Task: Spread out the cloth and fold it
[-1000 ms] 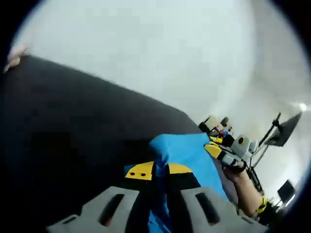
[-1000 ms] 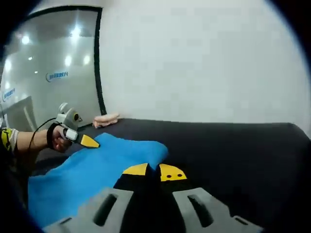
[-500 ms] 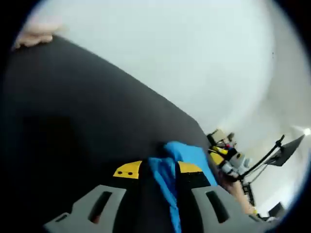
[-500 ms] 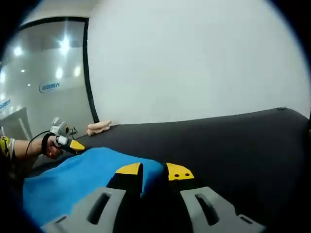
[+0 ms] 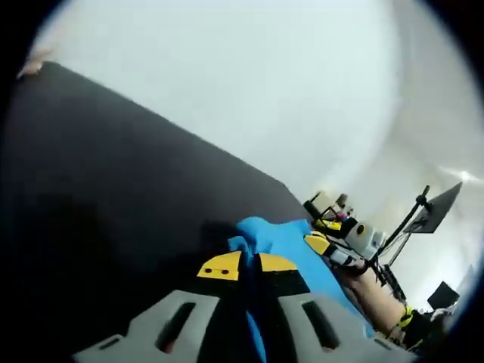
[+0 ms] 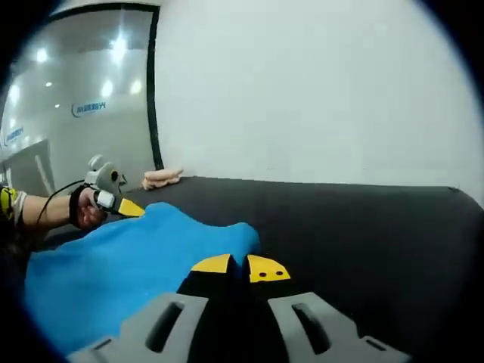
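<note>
A bright blue cloth point(image 6: 128, 265) lies on a wide black table point(image 6: 363, 234) that stands against a plain white wall point(image 6: 318, 91). In the right gripper view, the right gripper point(image 6: 231, 265), with its yellow tips and grey arms, pinches one corner of the cloth, its jaws squeezed together on the cloth. On the far left of that view, a person's hand point(image 6: 82, 213) holds the left gripper point(image 6: 130, 208), whose yellow tip sits at the other corner of the cloth. In the left gripper view, the left gripper point(image 5: 247, 265) is clamped on an edge of the blue cloth point(image 5: 287, 246), which runs down between its yellow tips. To the right there, the right gripper point(image 5: 324, 243) rests at the far corner of the cloth. A small pale pink thing point(image 6: 162, 178) lies at the back of the table by the wall. A big glass pane point(image 6: 76, 121) with a black frame stands on the left.
</note>
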`<state>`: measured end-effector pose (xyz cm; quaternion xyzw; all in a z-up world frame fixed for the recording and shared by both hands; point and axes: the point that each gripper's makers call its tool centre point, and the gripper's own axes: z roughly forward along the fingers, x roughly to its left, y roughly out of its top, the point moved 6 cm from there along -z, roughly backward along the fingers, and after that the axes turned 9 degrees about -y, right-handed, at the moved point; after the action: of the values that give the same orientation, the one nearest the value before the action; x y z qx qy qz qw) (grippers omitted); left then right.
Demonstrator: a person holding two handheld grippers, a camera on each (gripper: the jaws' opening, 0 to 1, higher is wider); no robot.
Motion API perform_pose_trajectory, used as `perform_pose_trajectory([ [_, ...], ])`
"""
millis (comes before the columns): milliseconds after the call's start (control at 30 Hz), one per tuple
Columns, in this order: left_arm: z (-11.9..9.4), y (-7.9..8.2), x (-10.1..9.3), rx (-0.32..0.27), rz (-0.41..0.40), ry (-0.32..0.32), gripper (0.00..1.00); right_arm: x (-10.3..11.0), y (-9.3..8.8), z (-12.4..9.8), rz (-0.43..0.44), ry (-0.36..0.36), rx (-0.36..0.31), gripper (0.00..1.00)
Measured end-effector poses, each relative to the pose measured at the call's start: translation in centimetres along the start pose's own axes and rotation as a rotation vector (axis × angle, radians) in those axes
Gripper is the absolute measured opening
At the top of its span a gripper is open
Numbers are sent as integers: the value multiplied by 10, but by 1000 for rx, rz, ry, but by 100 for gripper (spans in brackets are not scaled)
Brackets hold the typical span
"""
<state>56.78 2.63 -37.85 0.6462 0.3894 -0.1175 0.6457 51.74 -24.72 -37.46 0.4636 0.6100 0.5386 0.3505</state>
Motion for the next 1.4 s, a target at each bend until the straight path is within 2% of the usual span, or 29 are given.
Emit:
perform_pose_trajectory([
  [100, 1, 18, -6, -38, 8, -22, 3, -2, 10, 8, -28, -13, -6, 5],
  [200, 4, 32, 2, -34, 91, 36, 3, -4, 12, 20, -64, -55, -10, 5],
  [233, 8, 33, 10, -28, 92, 56, 4, -6, 12, 24, -63, -63, -8, 5],
  [267, 11, 31, 17, -16, 82, 68, 4, -8, 11, 29, -61, -65, -1, 5],
  [300, 16, 22, 30, 19, 34, 86, 5, -9, 4, 34, -51, -75, 25, 5],
  [367, 14, 10, 43, 15, -65, 105, 6, -7, -11, 36, -36, -73, 74, 6],
  [400, 13, 8, 45, 12, -71, 103, 8, -8, -15, 34, -28, -81, 87, 7],
  [433, 5, 9, 46, -36, -88, 94, 8, -10, -16, 27, -9, -95, 87, 11],
  [467, -2, 11, 44, -75, -112, 90, 8, -11, -12, 20, 9, -101, 60, 15],
  [500, -14, 15, 39, -128, -185, 97, 8, -15, -4, 8, 33, -109, 21, 16],
  [533, -22, 16, 33, -145, -212, 81, 8, -16, -2, 3, 34, -109, 16, 16],
  [567, -38, 14, 16, -108, -157, 5, 8, -13, 5, -16, 33, -85, 5, 16],
  [600, -56, 4, -3, -71, -121, -26, 9, -8, 10, -29, 33, -54, -6, 16],
  [633, -67, -6, -19, -59, -103, -47, 11, 0, 13, -52, 36, -27, -7, 16],
  [667, -78, -15, -32, -45, -95, -74, 18, 6, 13, -68, 35, -13, 2, 16],
  [700, -89, -27, -46, -25, -99, -103, 31, 22, 11, -93, 6, 43, -3, 16],
  [733, -104, -49, -64, 20, -104, -116, 40, 30, 8, -108, -10, 70, -10, 17],
  [767, -115, -64, -74, 58, -97, -113, 43, 42, 1, -131, -8, 74, 2, 17],
  [800, -127, -86, -89, 83, -43, -133, 39, 52, -6, -146, -30, 104, 14, 17],
  [833, -134, -98, -97, 90, -30, -140, 36, 60, -12, -158, -28, 117, 12, 17],
  [900, -146, -124, -118, 96, 24, -203, 35, 79, -28, -182, -24, 138, 28, 17],
  [933, -149, -135, -119, 131, 61, -183, 34, 87, -38, -192, -25, 136, 46, 17],
  [1033, -143, -144, -110, 159, 169, -89, 26, 98, -56, -199, -78, 107, 63, 17],
  [1133, -132, -148, -107, 188, 211, -71, 26, 105, -68, -196, -78, 106, 78, 17],
  [1167, -130, -147, -104, 183, 235, -31, 26, 105, -72, -195, -110, 87, 88, 17],
  [1233, -127, -143, -103, 161, 306, -14, 25, 105, -74, -196, -168, 70, 94, 17],
  [1300, -123, -142, -105, 153, 330, -11, 25, 107, -73, -200, -137, 82, 90, 17],
  [1367, -119, -143, -107, 158, 352, -5, 25, 111, -69, -201, -53, 124, 78, 17],
  [1400, -117, -143, -105, 166, 368, 8, 25, 113, -68, -202, -41, 137, 77, 19],
])
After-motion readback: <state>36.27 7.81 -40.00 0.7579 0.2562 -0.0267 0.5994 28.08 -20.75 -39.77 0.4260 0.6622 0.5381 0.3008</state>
